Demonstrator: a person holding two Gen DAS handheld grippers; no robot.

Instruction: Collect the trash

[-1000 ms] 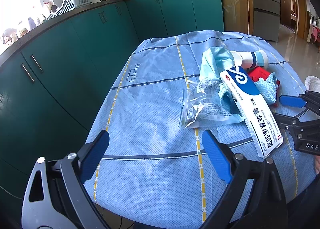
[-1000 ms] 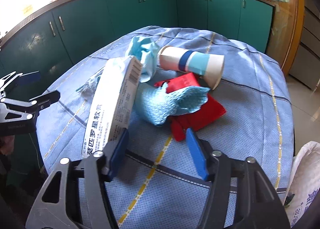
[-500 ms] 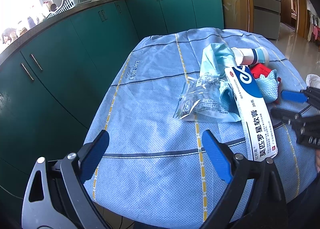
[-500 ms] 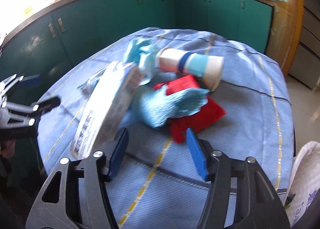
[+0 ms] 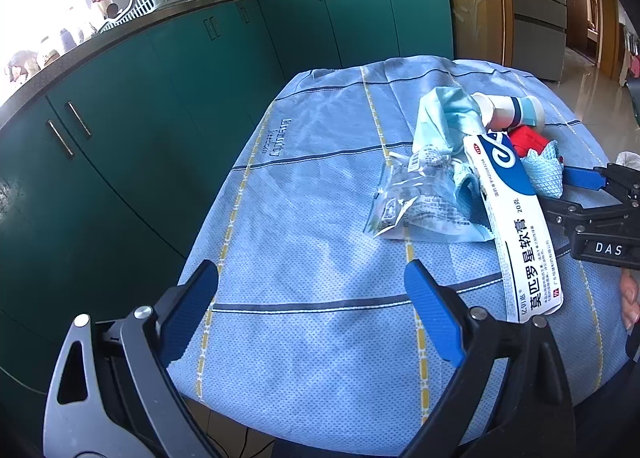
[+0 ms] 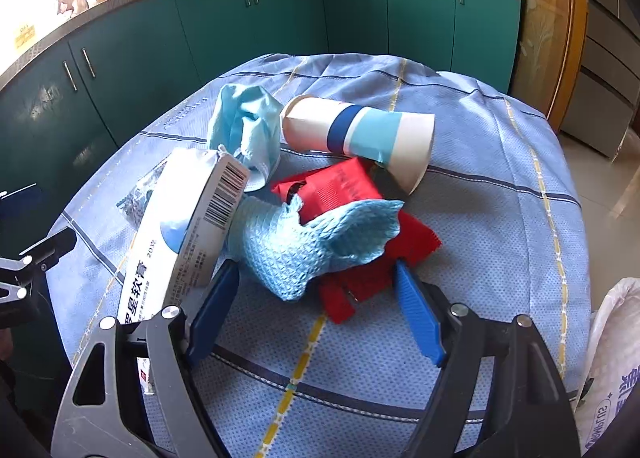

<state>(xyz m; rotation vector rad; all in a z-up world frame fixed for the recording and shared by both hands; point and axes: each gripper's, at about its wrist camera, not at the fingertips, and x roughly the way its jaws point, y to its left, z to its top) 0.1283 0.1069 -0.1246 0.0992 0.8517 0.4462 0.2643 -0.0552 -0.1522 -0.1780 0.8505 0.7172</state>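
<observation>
Straddling the blue cloth (image 6: pixel 320 246) with right tongs (image 6: pixel 316 298) wide for a grab, left tongs (image 5: pixel 312 298) wide, idle above the surface (image 5: pixel 320 162).

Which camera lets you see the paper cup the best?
The right wrist view. There the paper cup lies on its side in full view, with its stripes plain, beyond the open right tool. In the left wrist view the cup is small and far, partly hidden behind the light blue crumpled cloth.

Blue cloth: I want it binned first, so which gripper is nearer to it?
Right. The right gripper is open with the blue cloth just ahead of its fingertips. The left gripper is open over bare tablecloth, across the pile.
</observation>
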